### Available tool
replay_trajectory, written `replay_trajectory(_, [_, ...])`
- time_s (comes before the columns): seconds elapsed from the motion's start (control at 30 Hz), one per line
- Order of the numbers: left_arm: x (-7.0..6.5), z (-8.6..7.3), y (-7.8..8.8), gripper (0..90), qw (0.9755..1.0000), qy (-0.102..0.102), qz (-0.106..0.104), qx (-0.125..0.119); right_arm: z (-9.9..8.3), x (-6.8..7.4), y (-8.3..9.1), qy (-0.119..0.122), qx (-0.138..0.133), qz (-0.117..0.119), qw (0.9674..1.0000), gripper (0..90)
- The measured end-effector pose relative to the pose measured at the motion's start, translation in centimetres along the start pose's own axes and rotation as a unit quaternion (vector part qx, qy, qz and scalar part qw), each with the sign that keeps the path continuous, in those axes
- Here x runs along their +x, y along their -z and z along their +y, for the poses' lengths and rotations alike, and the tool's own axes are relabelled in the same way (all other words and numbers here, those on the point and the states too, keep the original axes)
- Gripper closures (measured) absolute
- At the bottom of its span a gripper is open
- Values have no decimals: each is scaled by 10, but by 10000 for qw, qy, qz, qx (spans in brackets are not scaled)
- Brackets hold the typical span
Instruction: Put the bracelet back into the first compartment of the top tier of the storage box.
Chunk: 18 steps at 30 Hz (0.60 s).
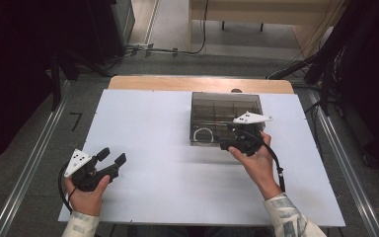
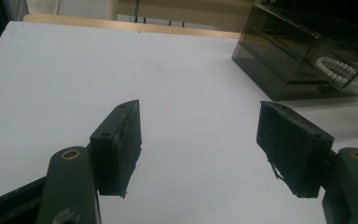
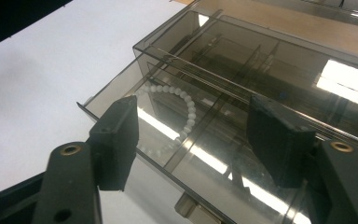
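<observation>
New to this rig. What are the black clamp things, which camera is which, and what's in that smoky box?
No robot here: a person holds a two-jaw tool in each hand. The high view looks down on the white table. The left gripper rests near the table's near-left corner, jaws open, nothing between them. The right gripper is at the near edge of a smoky clear plastic box with inner dividers. Each of the other two pictures comes from a camera riding on one gripper, looking along its jaws. Inside the box lies a string of white beads. The right jaws stand open too, holding nothing.
</observation>
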<state>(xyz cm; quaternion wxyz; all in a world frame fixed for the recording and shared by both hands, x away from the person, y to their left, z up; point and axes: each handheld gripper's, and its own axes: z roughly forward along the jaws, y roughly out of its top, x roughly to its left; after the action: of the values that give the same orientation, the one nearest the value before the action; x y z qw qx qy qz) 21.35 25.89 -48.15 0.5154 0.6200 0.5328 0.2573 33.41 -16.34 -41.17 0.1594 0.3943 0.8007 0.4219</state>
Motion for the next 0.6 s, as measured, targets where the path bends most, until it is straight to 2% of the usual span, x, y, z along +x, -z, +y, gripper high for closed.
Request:
replay_trajectory(0.33, [0, 0, -1, 315, 10000, 5, -4, -8, -5, -4, 10, 20, -116, -97, 9999, 266])
replay_trajectory(0.6, [0, 0, 0, 314, 10000, -5, 5, -4, -12, -13, 18, -47, -171, -177, 9997, 228])
